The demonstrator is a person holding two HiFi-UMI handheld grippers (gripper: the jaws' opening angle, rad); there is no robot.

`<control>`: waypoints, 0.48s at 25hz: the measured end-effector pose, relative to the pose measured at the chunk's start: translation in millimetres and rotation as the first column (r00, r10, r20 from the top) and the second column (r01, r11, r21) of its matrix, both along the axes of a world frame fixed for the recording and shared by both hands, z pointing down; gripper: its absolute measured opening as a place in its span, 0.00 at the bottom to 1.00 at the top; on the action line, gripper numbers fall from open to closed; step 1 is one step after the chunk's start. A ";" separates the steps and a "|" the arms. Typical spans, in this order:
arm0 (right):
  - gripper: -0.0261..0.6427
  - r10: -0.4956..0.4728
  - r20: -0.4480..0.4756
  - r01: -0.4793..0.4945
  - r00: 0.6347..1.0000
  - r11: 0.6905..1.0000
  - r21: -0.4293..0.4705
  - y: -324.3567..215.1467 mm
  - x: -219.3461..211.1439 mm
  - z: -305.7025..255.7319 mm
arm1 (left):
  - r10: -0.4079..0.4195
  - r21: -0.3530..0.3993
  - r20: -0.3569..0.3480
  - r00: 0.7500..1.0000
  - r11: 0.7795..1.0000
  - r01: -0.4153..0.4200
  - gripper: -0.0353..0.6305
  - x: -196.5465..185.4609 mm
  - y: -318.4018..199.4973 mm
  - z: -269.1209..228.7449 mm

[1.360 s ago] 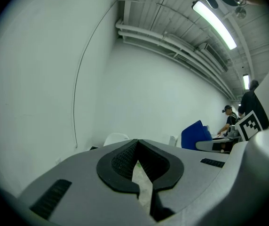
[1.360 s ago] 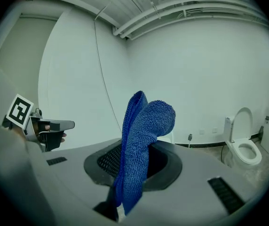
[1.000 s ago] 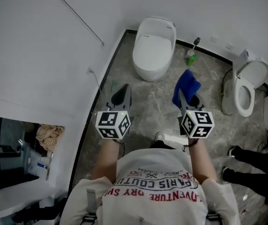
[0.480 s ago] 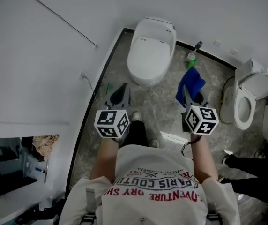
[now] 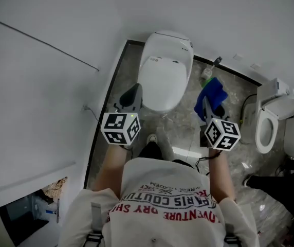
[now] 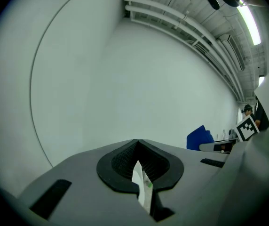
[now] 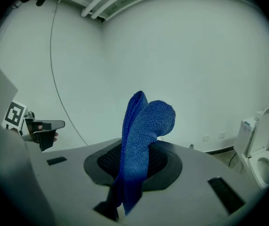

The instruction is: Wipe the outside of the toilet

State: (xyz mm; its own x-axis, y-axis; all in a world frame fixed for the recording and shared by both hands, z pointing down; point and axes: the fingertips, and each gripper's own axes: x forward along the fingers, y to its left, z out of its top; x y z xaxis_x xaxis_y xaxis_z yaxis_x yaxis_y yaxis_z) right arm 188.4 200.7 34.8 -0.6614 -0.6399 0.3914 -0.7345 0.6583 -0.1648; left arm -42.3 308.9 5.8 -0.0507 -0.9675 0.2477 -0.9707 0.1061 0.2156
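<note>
A white toilet (image 5: 165, 68) with its lid down stands against the back wall, straight ahead of me. My left gripper (image 5: 132, 94) hangs over the floor at the bowl's front left, its jaws shut with nothing held (image 6: 139, 166). To the toilet's right, my right gripper (image 5: 207, 103) is shut on a blue cloth (image 5: 212, 93). In the right gripper view the cloth (image 7: 141, 131) stands up from between the jaws (image 7: 134, 161) and flops over at the top. Neither gripper touches the toilet.
A second white toilet (image 5: 268, 121) with its seat raised stands at the right. A green bottle and a brush (image 5: 208, 72) sit on the floor by the back wall. White walls close in on the left and back. Another person's dark legs (image 5: 280, 181) show at lower right.
The person has stepped forward, so the closed toilet is nearer and larger in the head view. Both grippers keep their pose, with the cloth still pinched in the right one.
</note>
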 end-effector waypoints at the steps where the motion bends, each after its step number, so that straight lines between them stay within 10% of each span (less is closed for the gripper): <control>1: 0.15 0.010 0.001 -0.010 1.000 1.000 0.000 -12.4 -10.3 -0.1 | 0.011 -0.005 0.000 1.000 1.000 -0.011 0.06 -10.6 -13.9 1.2; 12: 0.15 0.036 -0.019 -0.037 0.999 0.998 -0.048 -125.6 -82.9 24.8 | 0.024 -0.089 -0.054 0.998 0.996 -0.029 0.06 -77.9 -121.0 45.1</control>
